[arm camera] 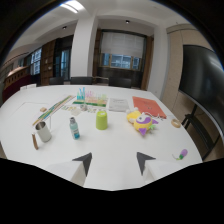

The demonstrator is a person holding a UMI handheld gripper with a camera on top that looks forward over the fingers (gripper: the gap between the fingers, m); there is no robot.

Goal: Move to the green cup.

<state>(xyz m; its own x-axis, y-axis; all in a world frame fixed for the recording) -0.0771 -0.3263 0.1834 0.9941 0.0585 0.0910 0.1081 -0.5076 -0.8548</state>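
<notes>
Gripper (114,162), fingers spread wide and empty; green cup (101,120) beyond them looks light and rigid; I'd grasp its mid-wall.

I'm looking into what reads as an office meeting room or classroom. A large white table (115,150) fills the space ahead of me, with dark chairs (82,80) pushed in along its far edge. Beyond them stand a white pillar (84,50), dark-framed windows (122,55) and a ceiling light panel (74,6). A big dark screen (202,80) hangs on the wall beside the table.
</notes>
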